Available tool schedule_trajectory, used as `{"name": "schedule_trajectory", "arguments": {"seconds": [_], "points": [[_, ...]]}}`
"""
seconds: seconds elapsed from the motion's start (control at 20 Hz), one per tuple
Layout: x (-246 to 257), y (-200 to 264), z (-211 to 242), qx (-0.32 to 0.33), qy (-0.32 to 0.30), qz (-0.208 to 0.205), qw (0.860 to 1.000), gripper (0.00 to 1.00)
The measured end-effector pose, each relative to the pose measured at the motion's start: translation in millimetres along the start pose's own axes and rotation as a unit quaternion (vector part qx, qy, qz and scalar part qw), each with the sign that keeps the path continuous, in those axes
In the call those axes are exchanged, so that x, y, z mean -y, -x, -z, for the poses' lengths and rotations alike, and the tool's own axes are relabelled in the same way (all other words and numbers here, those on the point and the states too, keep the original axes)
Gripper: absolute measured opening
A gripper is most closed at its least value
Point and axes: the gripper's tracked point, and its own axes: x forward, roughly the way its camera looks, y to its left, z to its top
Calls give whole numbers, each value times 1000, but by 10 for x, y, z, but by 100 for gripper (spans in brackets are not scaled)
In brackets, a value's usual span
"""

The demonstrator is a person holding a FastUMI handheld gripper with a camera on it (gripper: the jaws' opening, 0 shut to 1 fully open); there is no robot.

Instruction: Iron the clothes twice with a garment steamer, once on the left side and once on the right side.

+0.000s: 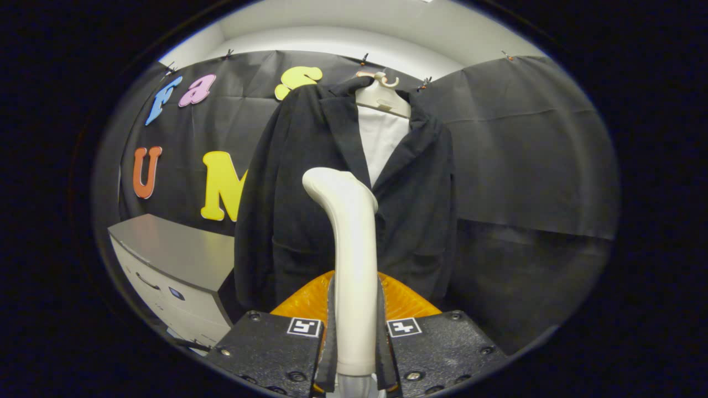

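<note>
Gripping the steamer [354, 265], the hand-held gripper [354, 345] has both fingers [330, 331] pressed against the cream handle, one on each side, jaws closed on it. Steamer stands upright between the fingers, its neck rising and curving over to the left at the top, head rounded. Orange ribbed part [310, 301] of the steamer shows just beyond the fingers, low, either side of the handle. Square black-and-white markers sit on the gripper blocks beside the fingers.

Beyond the steamer hangs a black jacket [287, 193], front facing the camera, lapels open over a white shirt [381, 138]. Both hang on a pale hanger [381, 94] hooked at the top of the black cloth wall [525, 149]. Steamer head sits in front of the jacket's middle, near the bottom of the lapel opening; cannot tell if it touches the fabric. Jacket sleeves hang straight down on both sides, with pocket flaps low on the front.

Grey cabinet [171, 249] stands to the left of the jacket, lower, with a flat top and drawer fronts with handles.
</note>
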Motion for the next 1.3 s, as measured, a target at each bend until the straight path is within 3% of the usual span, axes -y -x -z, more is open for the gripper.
{"name": "schedule_trajectory", "arguments": {"seconds": [1.3], "points": [[-59, -55, 1525, -156, 35, 16, 987, 30]]}}
